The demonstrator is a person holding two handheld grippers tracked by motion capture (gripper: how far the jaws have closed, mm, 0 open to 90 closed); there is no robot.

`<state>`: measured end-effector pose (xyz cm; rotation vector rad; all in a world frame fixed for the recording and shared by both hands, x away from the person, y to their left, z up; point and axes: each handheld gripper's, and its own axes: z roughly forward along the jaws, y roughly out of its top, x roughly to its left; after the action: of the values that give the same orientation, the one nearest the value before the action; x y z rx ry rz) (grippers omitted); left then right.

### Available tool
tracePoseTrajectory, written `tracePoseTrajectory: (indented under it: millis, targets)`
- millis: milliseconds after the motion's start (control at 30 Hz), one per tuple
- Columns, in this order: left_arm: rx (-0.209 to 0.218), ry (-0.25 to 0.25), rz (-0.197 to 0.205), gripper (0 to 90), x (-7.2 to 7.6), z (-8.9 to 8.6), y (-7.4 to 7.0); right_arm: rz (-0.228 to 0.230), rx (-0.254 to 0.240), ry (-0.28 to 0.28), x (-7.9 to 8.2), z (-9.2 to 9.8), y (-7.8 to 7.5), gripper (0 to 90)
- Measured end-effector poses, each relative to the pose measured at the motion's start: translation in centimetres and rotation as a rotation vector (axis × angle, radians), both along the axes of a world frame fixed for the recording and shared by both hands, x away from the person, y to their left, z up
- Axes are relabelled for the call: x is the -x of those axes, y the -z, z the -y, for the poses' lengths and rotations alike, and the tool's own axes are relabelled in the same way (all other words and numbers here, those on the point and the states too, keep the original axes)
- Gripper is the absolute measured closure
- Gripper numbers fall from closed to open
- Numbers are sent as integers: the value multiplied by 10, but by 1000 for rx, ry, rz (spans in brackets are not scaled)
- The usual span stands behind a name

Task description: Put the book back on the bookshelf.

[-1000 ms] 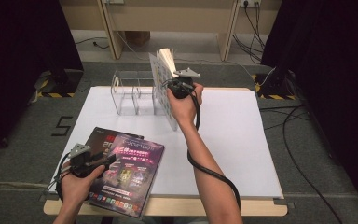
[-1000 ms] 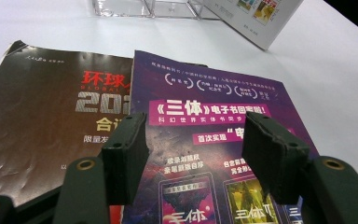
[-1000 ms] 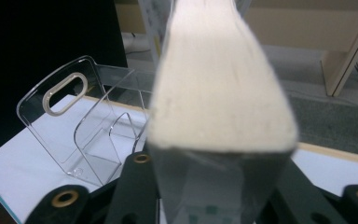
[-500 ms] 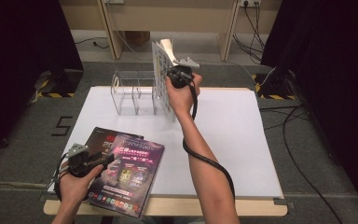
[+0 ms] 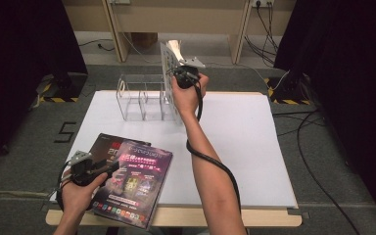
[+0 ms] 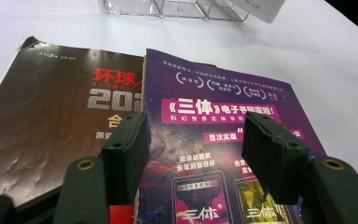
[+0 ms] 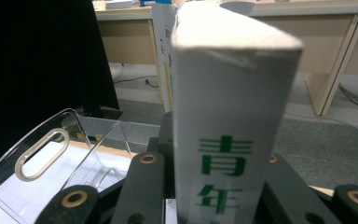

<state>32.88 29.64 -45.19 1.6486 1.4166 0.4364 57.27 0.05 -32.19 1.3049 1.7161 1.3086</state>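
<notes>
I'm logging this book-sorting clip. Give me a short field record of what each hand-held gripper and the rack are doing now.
right hand-held gripper: shut on white book, held upright above the rack
left hand-held gripper: open, jaws over purple magazine
dark magazine: under the purple one
clear rack: on white table; its slots look empty
</notes>
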Motion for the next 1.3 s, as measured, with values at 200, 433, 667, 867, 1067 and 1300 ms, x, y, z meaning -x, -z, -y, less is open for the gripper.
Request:
tracePoseTrajectory:
  millis: [200, 433, 667, 867, 1067, 1300]
  targets:
    - [-3, 4, -1, 393, 0, 1, 0, 14, 14, 4, 3, -2, 17, 744]
    - [-3, 5, 0, 393, 1, 3, 1, -1, 7, -7, 10, 0, 20, 675]
    - [-6, 10, -2, 393, 1, 4, 1, -50, 18, -35, 16, 2, 28, 631]
    - [-7, 10, 0, 393, 1, 4, 0, -59, 26, -38, 24, 5, 29, 695]
    - [-9, 15, -1, 393, 1, 6, 1, -84, 39, -22, 23, 6, 25, 734]
    - [-12, 12, -5, 393, 1, 4, 2, -48, 21, 28, 24, 2, 29, 745]
